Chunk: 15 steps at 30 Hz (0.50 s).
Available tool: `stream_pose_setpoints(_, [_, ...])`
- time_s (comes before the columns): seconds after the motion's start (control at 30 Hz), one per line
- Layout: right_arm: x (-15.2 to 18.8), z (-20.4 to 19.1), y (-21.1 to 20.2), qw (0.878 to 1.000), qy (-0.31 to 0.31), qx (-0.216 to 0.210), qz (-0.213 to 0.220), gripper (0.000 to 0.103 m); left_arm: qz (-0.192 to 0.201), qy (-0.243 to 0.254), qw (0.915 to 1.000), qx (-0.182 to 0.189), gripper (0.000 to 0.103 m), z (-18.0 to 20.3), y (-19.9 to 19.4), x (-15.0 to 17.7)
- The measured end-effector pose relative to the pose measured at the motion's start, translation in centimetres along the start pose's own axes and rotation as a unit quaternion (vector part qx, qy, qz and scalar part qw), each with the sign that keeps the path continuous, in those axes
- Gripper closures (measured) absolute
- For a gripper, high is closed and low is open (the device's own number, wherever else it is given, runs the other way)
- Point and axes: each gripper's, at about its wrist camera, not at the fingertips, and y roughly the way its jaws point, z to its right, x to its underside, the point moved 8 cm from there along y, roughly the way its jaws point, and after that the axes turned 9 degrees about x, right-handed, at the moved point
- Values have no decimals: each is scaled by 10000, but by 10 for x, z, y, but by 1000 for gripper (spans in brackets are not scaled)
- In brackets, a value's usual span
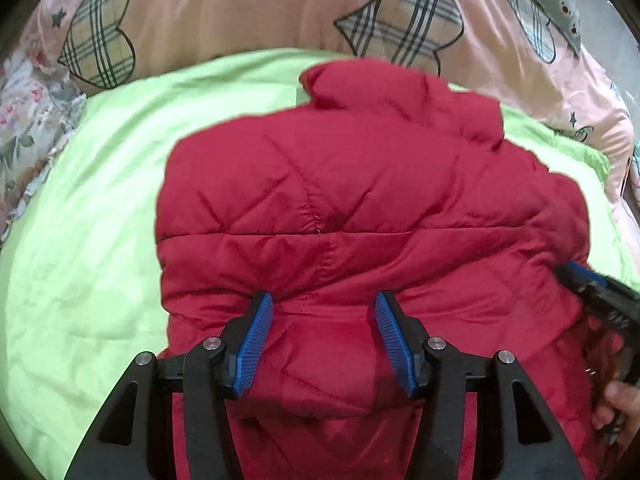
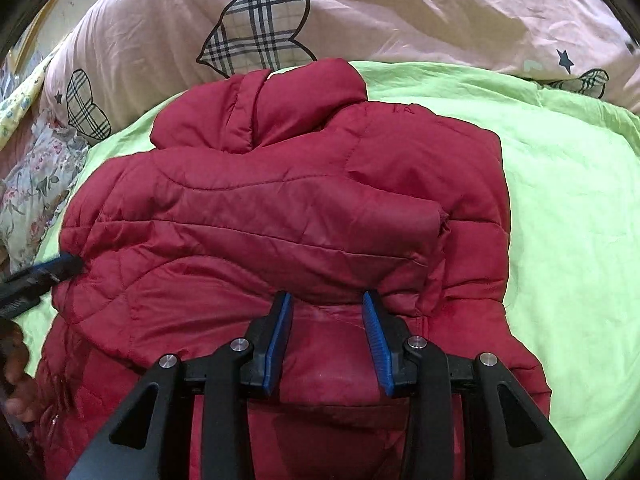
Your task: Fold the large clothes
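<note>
A red quilted puffer jacket [image 1: 340,200] [image 2: 280,208] lies on a lime-green sheet [image 1: 80,220] [image 2: 568,200], collar at the far end and its near part folded over the body. My left gripper [image 1: 324,300] points down at the near left part of the jacket. Its blue pads stand well apart, with puffy fabric bulging between them and no pinch visible. My right gripper [image 2: 326,298] is over the near right part, jaws apart and loose fabric between the pads. Each gripper's tip shows at the edge of the other's view, beside a hand [image 1: 616,400] [image 2: 16,360].
A pink quilt with plaid hearts [image 1: 240,8] [image 2: 140,40] is bunched along the far side of the bed. Floral bedding [image 1: 24,120] [image 2: 32,192] lies at the left. Bare green sheet flanks the jacket on both sides.
</note>
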Motion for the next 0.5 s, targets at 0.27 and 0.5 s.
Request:
stream_pose_setpoints(0.27, [-8, -2, -29, 9995, 147, -196, 220, 59, -8, -8, 9999, -131, 49, -2, 8, 0])
stream_pose_setpoints(0.5, [4, 2, 7, 9997, -115, 171, -108, 58, -43, 23, 10000, -82, 47, -1, 13, 1])
